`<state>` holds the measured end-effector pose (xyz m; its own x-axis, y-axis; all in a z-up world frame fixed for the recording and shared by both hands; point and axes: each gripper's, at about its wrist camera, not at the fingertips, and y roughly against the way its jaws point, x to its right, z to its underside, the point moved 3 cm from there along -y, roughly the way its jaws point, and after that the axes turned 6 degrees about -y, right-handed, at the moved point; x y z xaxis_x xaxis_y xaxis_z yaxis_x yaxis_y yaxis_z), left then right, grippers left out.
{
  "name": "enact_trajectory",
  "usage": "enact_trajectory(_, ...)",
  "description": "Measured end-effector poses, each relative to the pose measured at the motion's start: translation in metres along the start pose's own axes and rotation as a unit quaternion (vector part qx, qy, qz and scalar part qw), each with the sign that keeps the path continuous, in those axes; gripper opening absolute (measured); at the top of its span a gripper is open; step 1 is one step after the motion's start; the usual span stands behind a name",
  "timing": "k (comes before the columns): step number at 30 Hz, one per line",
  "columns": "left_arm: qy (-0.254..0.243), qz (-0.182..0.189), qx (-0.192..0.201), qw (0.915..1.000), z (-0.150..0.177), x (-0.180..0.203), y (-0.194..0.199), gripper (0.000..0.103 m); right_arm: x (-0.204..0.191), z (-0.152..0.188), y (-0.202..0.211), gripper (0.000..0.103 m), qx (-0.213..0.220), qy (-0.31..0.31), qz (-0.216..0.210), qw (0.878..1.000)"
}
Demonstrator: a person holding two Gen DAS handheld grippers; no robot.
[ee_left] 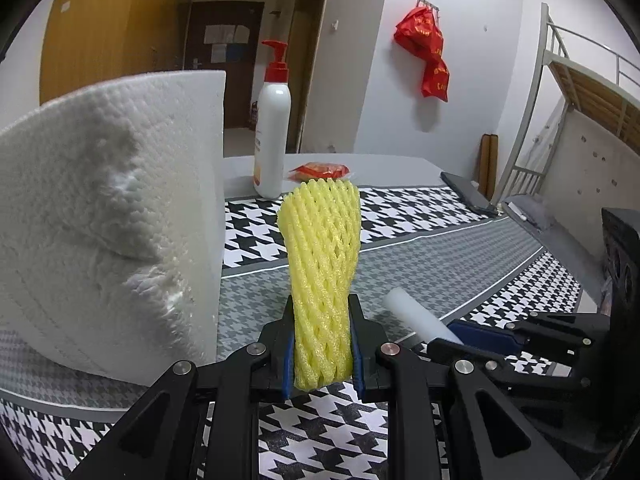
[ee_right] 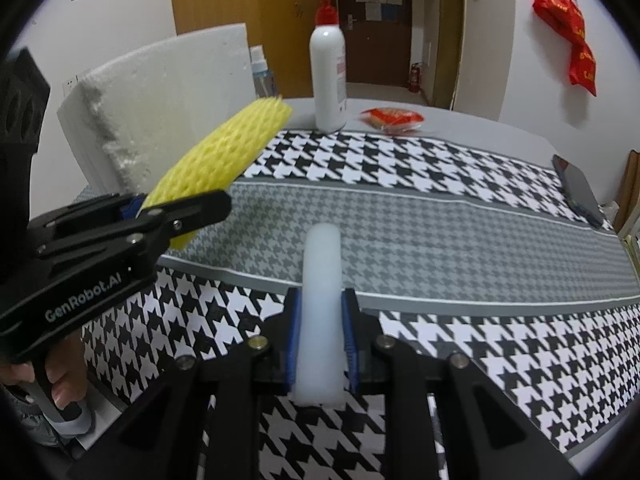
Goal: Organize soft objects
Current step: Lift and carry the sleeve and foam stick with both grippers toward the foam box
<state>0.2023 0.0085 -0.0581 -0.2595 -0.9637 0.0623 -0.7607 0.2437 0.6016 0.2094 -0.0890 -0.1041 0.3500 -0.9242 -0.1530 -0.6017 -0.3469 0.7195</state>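
The yellow foam net [ee_left: 320,276] was clamped in your left jaws, the white foam stick [ee_right: 322,304] in your right; next, probably place them together.

My left camera sat just behind my left fingers [ee_left: 322,344], looking forward and down along them, close over the houndstooth cloth [ee_left: 420,264] on the counter; my right camera did the same behind my right fingers [ee_right: 321,344]; both faced the far wall and brown door [ee_right: 374,20]; both shared the cloth, the pump bottle [ee_left: 272,136], the white foam block [ee_left: 108,216] and the red bag [ee_right: 568,36]; each view caught the other's fingers at its edge.
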Motion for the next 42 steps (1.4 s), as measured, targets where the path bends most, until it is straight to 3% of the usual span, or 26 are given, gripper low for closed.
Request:
enact_trajectory(11, -0.020, -0.003, 0.022, 0.9996, -0.001, 0.017, 0.029, 0.023, 0.012, 0.003, 0.037, 0.024, 0.033, -0.018, 0.008, 0.999)
enact_trajectory(24, -0.058, -0.034, 0.098, 0.9928, -0.017, 0.030, 0.090, 0.023, 0.005, -0.009, 0.097, 0.024, 0.114, -0.017, 0.014, 0.993)
enact_trajectory(36, -0.055, -0.049, 0.146, 0.9866, -0.019, 0.015, 0.130, 0.023, -0.022, -0.021, 0.133, 0.024, 0.168, 0.010, 0.003, 0.986)
enact_trajectory(42, -0.050, -0.074, 0.163, 0.9826, -0.020, 0.004, 0.143, 0.023, -0.034, -0.027, 0.144, 0.024, 0.192, 0.023, -0.006, 0.981)
